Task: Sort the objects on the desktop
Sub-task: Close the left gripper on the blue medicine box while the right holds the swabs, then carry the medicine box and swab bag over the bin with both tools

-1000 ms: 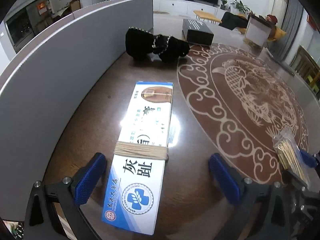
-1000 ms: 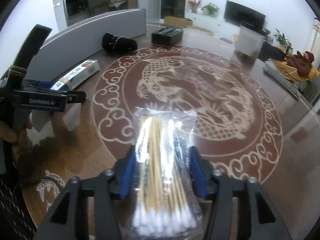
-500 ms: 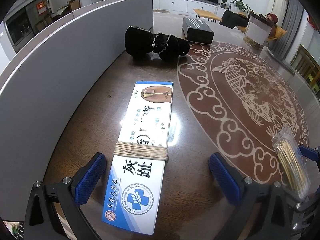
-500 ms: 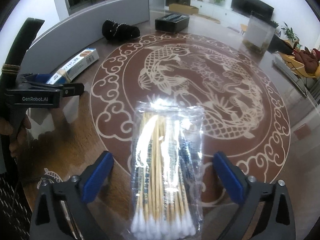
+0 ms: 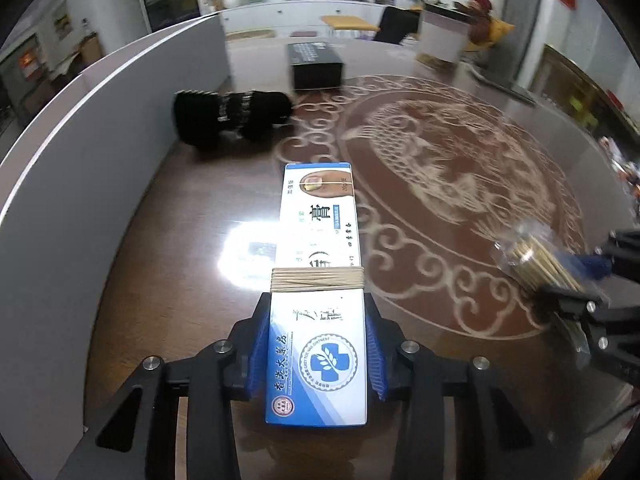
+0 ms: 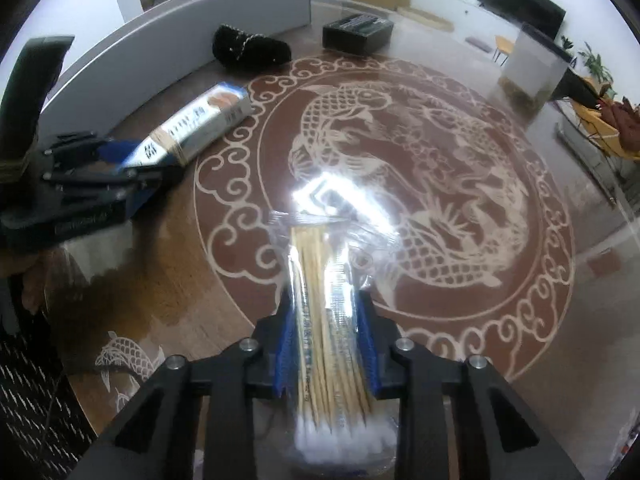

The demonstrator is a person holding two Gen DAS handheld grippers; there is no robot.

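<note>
Since the earlier frames both pairs of jaws, then spread wide of their targets, have come in. The left gripper (image 5: 318, 354) is closing on the box (image 5: 318, 280), its blue pads against the long sides of the near end, just behind the rubber band (image 5: 317, 280). The right gripper (image 6: 326, 354) is closing on the swab bag (image 6: 326, 320), pads pinching the plastic a little above the cotton tips. Both items are on the table (image 5: 180, 240), the box near the grey partition (image 5: 80, 160), the bag over the rim of the fish medallion (image 6: 420, 180); whether either is clear of the glass yet I cannot tell. To do this step well, I judge each lift should go straight up and slowly. The box is held at one end, so its far end may sag or pivot. The bag is slippery and soft, so squeeze the sticks, not loose film. Readable writing: the box carries a blue cross seal, large Chinese characters and a toenail photograph, and the ring text seems to include "OINTMENT". The left gripper's body, in the right view, bears a blurred logo. Print on the bag is illegible.
</note>
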